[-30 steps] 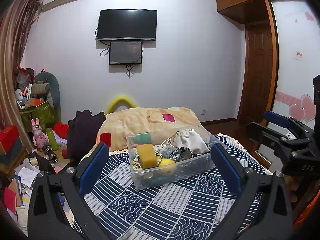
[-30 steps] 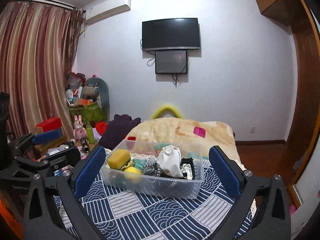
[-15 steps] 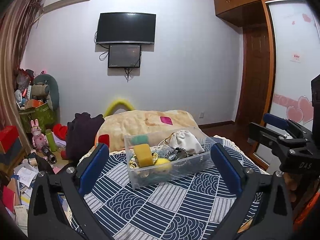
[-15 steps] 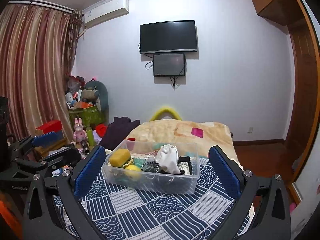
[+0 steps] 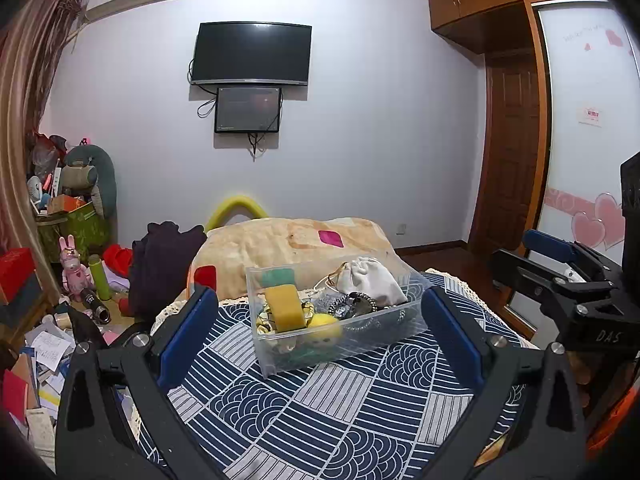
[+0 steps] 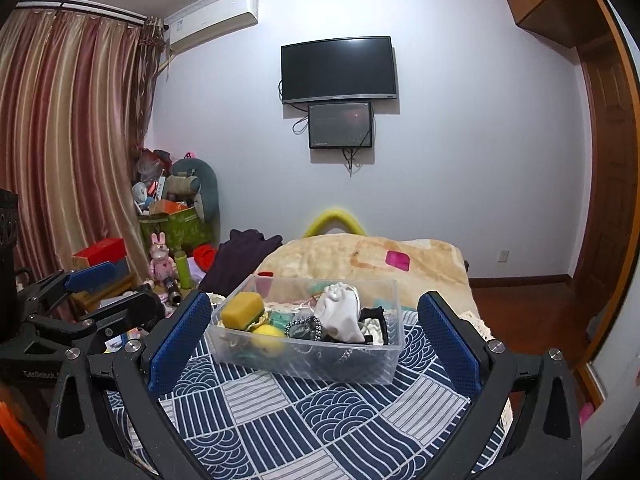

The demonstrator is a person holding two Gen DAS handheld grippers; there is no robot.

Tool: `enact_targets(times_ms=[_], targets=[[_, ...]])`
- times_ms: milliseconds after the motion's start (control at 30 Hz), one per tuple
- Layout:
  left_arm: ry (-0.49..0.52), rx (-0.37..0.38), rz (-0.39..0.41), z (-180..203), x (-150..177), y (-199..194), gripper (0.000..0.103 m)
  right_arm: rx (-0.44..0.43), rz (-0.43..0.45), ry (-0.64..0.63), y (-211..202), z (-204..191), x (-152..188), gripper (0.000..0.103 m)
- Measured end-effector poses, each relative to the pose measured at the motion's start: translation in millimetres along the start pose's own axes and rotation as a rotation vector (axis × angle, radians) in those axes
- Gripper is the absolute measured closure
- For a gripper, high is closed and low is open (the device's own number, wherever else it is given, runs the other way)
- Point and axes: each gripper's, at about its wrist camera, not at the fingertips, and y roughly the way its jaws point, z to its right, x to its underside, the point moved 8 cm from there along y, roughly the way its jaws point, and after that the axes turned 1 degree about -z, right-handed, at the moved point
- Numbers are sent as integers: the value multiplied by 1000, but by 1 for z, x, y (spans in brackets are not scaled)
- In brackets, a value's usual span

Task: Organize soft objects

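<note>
Two grippers hover above a bed, each with its blue-padded fingers spread wide apart and holding nothing. The left gripper and the right gripper both face a clear plastic bin that rests on the navy and white patterned bedspread, well ahead of the fingertips. Inside the bin, a yellow sponge stands at the left end, with a yellow ball just beside it toward the front. A white drawstring pouch lies toward the bin's right half, touching a dark beaded bracelet in front of it. A teal soft item sits at the back left corner. Behind the bin, a beige blanket covers the far end of the bed, and a dark garment is heaped to its left. Two black screens hang on the wall.
</note>
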Motion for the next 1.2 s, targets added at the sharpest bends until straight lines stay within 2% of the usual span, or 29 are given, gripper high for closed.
enact_targets(times_ms=[1200], targets=[[7,5,0,6,0,2,0,-1,-15,0,4,0,5,0]])
